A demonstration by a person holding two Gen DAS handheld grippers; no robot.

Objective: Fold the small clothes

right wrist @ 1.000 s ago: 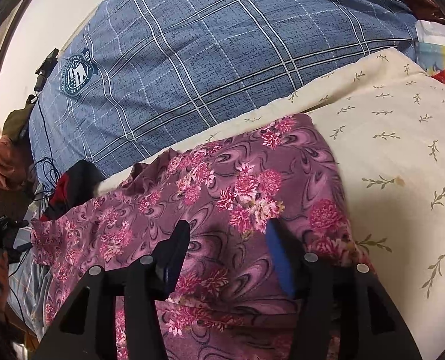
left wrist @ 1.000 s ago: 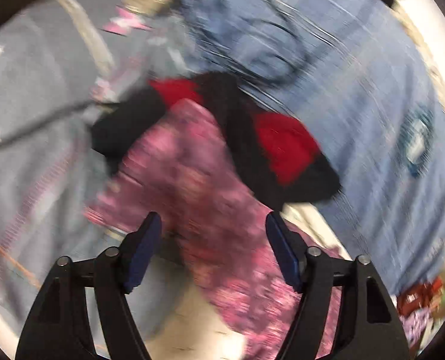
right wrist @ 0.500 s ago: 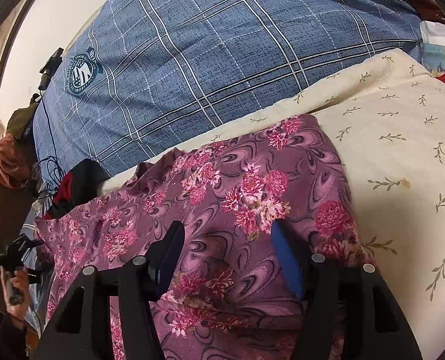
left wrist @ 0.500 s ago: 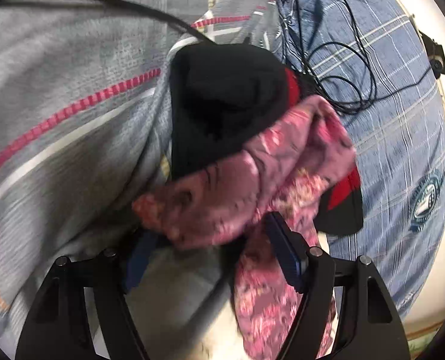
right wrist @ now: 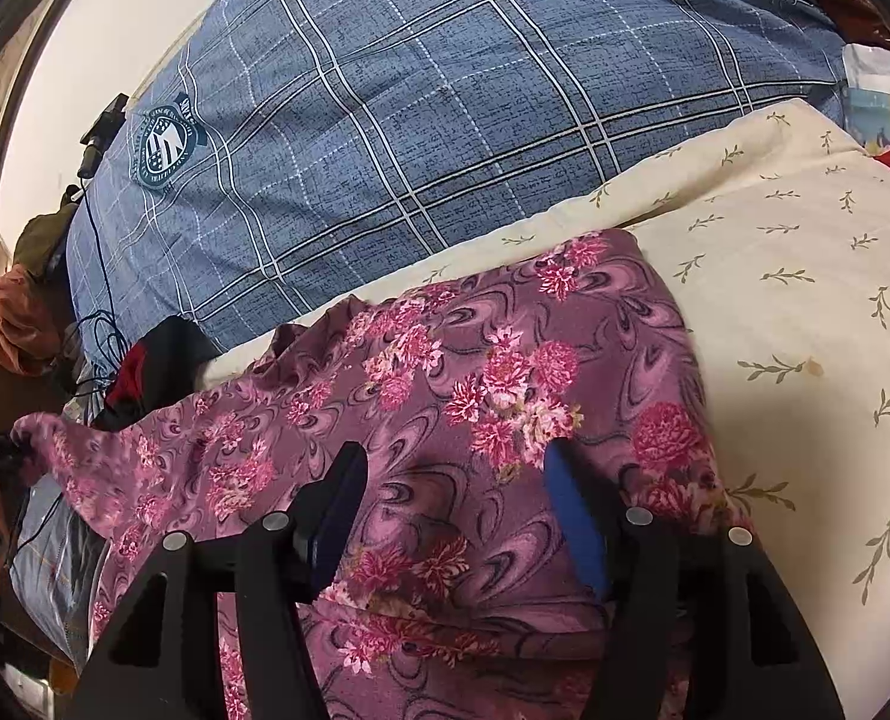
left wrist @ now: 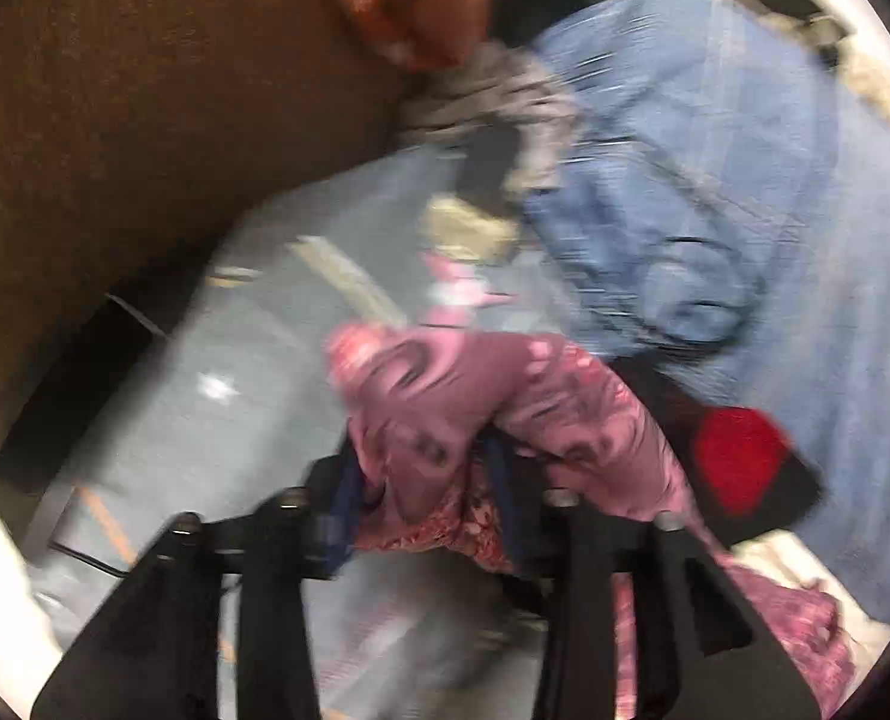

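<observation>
A bed with a cream sheet [right wrist: 805, 276] and blue plaid pillow [right wrist: 445, 96] carried the floral cloth [right wrist: 475, 396]. The left gripper [left wrist: 427, 492] was closing on 1 bunched corner, probably to fold it over. The right gripper [right wrist: 457, 510] hovered over the cloth, jaws apart, holding nothing.

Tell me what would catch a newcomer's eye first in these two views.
The purple floral garment dominates: it sprawls over the cream leaf-print sheet in front of the right gripper, whose jaws stand apart over it. Behind lies a big blue plaid cover. In the blurred left view, the left gripper has a bunch of that fabric between its closing jaws.
</observation>
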